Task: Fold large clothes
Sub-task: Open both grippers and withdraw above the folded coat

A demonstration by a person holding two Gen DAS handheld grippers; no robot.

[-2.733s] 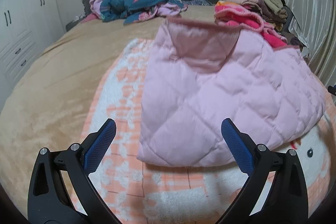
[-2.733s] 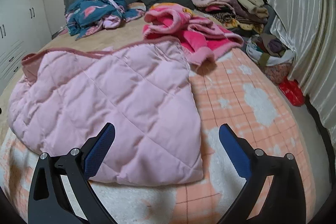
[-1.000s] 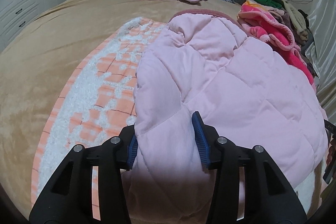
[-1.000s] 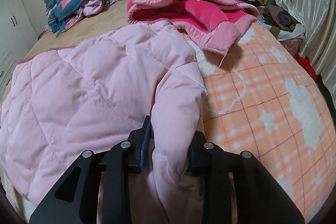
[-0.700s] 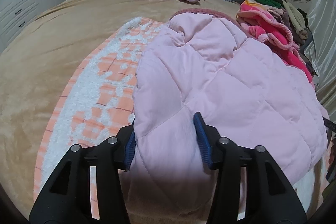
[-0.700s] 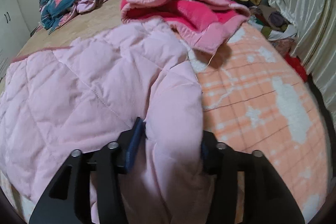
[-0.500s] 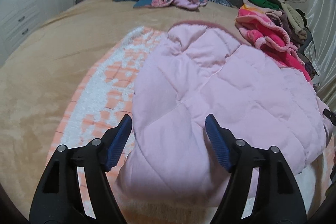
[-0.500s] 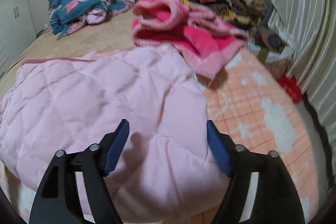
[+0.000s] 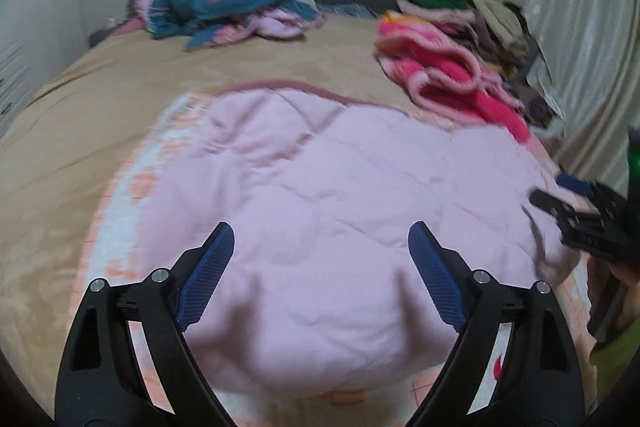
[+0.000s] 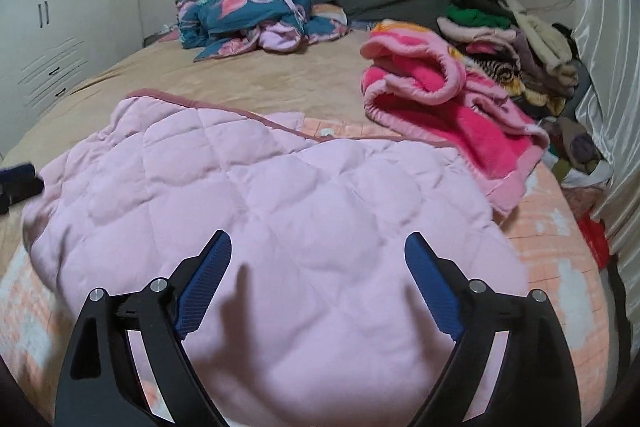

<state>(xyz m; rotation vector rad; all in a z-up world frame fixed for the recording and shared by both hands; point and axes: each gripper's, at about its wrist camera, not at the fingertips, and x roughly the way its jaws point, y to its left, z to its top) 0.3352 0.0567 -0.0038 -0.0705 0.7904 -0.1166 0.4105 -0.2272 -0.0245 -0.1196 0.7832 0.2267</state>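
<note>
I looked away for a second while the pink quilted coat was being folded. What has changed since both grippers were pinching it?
Both have let go: the left gripper and right gripper have just been opening and now hang open above the pink quilted coat, backed off from it, nothing between the fingers. The coat lies folded over on the orange blanket. The hot-pink fleece and the teal bundle stayed put.

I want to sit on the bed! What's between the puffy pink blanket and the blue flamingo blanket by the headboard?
Only bare tan bedspread lies between the pink quilt and the blue flamingo blanket; the right wrist view shows it clearest.
</note>
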